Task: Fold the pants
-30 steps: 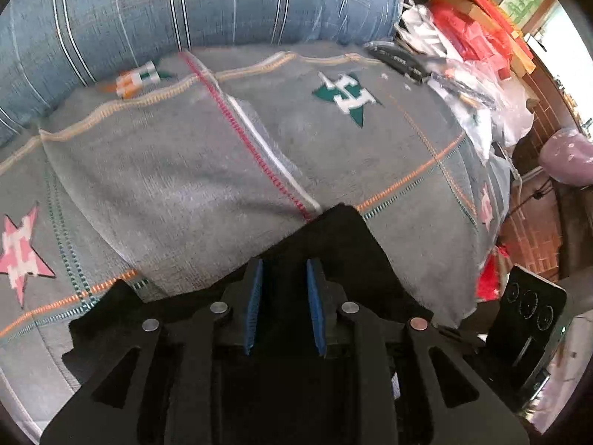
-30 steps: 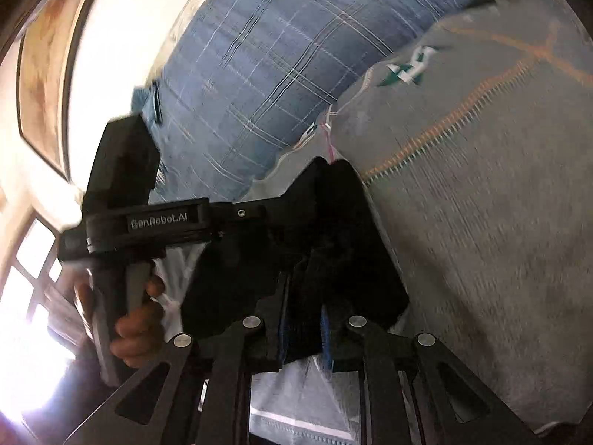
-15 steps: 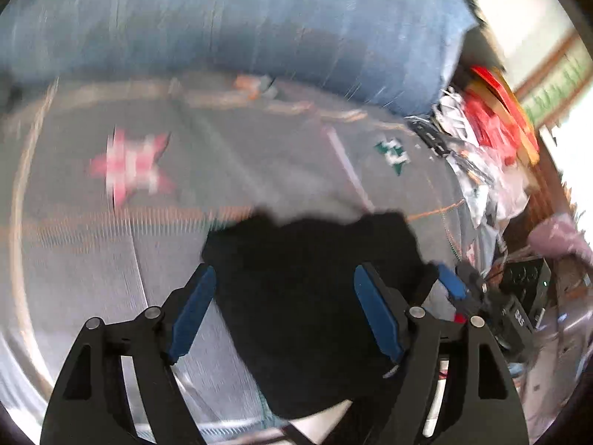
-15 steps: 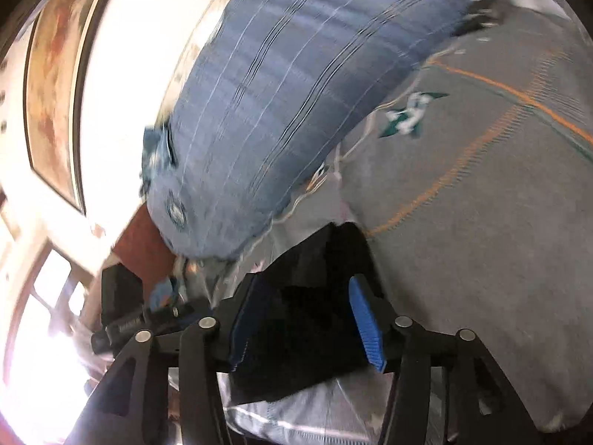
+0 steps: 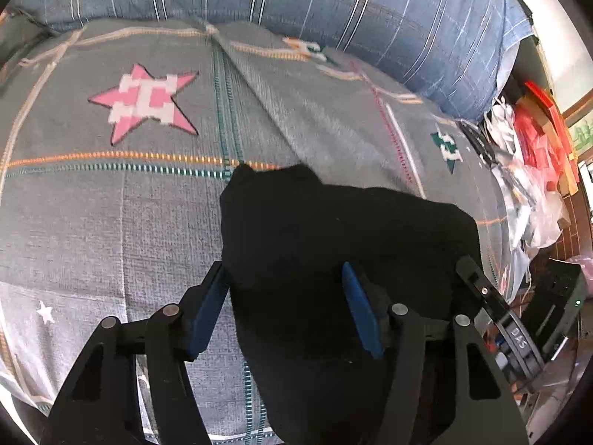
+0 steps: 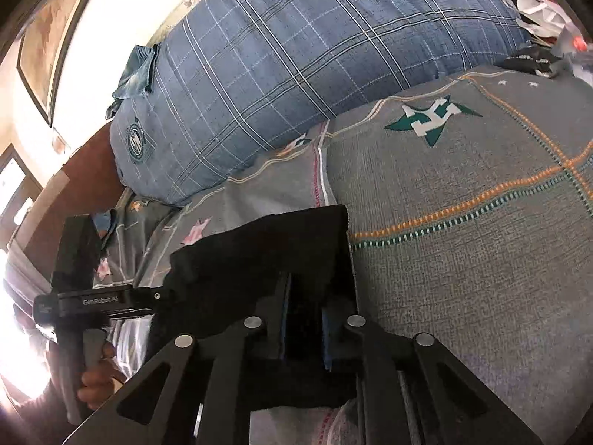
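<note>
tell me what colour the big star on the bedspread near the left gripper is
Pink with white blocky patches, on the grey bedspread; the star shows best in the left wrist view.

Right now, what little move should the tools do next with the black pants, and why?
Probably shut the left tool on the black pants. Its fingers stand wide apart around the cloth, while the right tool looks shut on the other edge, so both would hold it for folding on the gray blanket.

Bed with a grey patterned cover

The grey bedspread (image 5: 111,222), printed with a pink star (image 5: 144,102) and a green star (image 6: 431,120), carries the black pants (image 5: 333,244) near its front edge and a blue plaid pillow (image 6: 296,59) along the back.
</note>
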Available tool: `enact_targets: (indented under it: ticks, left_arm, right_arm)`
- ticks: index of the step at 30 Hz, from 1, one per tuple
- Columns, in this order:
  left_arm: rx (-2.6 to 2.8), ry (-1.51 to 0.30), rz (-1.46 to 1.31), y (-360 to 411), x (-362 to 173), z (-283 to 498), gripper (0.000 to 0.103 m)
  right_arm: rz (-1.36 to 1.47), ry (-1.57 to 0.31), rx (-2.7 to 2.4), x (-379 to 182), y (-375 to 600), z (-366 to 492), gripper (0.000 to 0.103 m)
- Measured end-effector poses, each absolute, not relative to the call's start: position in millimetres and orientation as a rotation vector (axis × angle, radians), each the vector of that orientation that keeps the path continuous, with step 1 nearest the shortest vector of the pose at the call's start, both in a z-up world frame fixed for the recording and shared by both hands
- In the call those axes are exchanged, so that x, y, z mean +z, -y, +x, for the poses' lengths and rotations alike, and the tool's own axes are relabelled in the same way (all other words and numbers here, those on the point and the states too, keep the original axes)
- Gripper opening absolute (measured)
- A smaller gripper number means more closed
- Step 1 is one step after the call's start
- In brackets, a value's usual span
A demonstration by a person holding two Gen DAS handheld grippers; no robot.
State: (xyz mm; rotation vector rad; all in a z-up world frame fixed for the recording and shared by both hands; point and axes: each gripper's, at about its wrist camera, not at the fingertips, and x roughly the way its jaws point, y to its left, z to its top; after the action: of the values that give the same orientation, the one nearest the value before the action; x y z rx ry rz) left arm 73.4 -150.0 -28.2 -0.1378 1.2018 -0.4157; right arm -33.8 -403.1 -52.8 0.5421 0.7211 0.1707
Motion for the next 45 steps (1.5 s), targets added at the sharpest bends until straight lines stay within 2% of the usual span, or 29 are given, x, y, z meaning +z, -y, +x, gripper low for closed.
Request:
enact_targets:
  ticks: [7,10,15,17,20,24,28,31,33,34,35,36,40,43,45]
  left_arm:
    - [-0.375,-1.126,-0.079,153,-12,64,0.062]
    - [-0.378,-1.109,-0.061,159,-9,68,0.062]
    - [-0.362,-1.104,-0.031,166,-9,73,0.062]
    - [-0.359,-1.119,-0.028,170,-9,75,0.062]
    - [-0.358,-1.111,-0.059,171,-6,81,0.062]
    - [-0.303,-1.149,-0.004,182,-18,97,0.064]
    - [-0.343,-1.146,-0.062,163,0,83,0.063]
    - [-0.403,-1.198,-0.119,147,-1,63,0.064]
    - [-0.424,-1.242,-0.162,143,-15,47,0.068]
    - [-0.427,-1.263,-0.156,146,-24,43,0.068]
    - [-0.428,-1.284,-0.142,149,-32,40,0.068]
    - [-0.418,-1.307,-0.136,152,-37,37,0.068]
    - [-0.43,-1.246,-0.099,156,-27,17,0.068]
    - [-0.408,-1.206,0.0,167,-38,12,0.071]
    - [-0.415,-1.219,-0.022,164,-38,14,0.071]
  right_arm:
    - [0.656,-0.7,0.18,-42,414,-29,0.024]
    - [0.667,-0.702,0.17,-41,416,-17,0.036]
    - [0.61,-0.73,0.162,-48,407,1,0.035]
    - [0.545,-0.736,0.171,-44,401,6,0.009]
    - [0.486,-0.665,0.182,-26,399,4,0.007]
    - [0.43,-0.772,0.129,-45,398,19,0.008]
    - [0.572,-0.712,0.169,-25,416,-13,0.018]
    - [0.646,-0.738,0.188,-28,422,-40,0.043]
    - [0.635,-0.772,0.19,-38,416,-49,0.046]
    - [0.613,-0.784,0.191,-43,412,-49,0.044]
    - [0.578,-0.803,0.191,-46,407,-48,0.02]
    - [0.538,-0.827,0.19,-47,402,-48,0.007]
    - [0.452,-0.74,0.22,-20,392,-73,0.005]
    - [0.442,-0.883,0.172,-56,393,-63,0.006]
    - [0.509,-0.856,0.17,-59,399,-66,0.007]
